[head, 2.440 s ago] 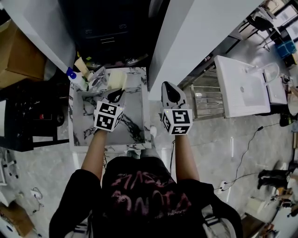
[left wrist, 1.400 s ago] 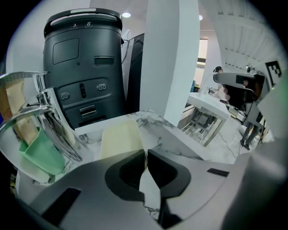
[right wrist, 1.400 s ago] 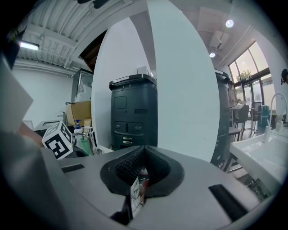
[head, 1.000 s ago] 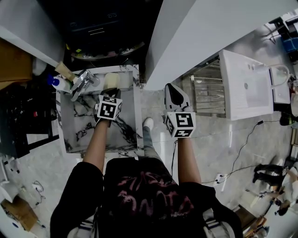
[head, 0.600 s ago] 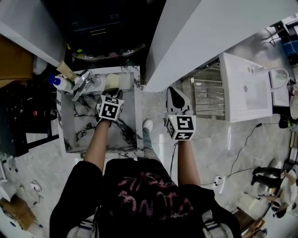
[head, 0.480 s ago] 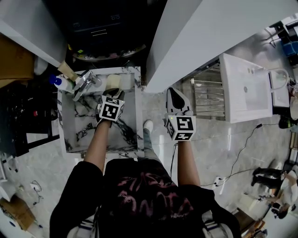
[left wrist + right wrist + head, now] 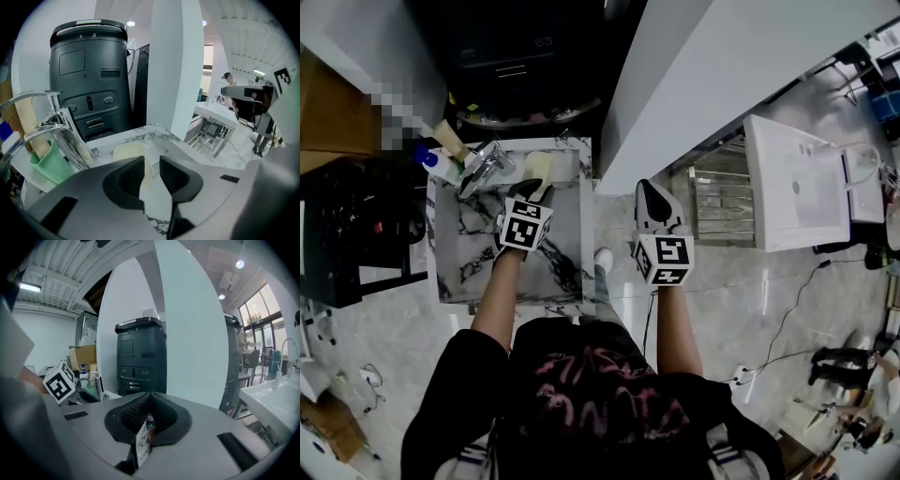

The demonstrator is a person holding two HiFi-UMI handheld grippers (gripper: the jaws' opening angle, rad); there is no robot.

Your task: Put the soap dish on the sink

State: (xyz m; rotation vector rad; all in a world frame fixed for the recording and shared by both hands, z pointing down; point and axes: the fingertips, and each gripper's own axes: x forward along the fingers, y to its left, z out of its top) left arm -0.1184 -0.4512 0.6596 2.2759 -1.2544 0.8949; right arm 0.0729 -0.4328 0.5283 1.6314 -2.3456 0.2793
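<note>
Head view, left tool [image 7: 532, 190] hovering over the marble sink [image 7: 525, 302], jaws standing slightly apart, gripping nothing. Cream soap dish [image 7: 536, 166] is sitting on the sink's back rim just ahead of the tips, beside the faucet [image 7: 487, 167]. Right tool [image 7: 649, 192] is hanging off the sink's right side, jaws pressing together on a small printed slip [image 7: 140, 441].

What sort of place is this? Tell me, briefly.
Probably a workshop or test lab with bathroom mock-ups, not a real bathroom: a marble sink stands free on the floor, a white sink sits nearby, and cables trail across it.
</note>
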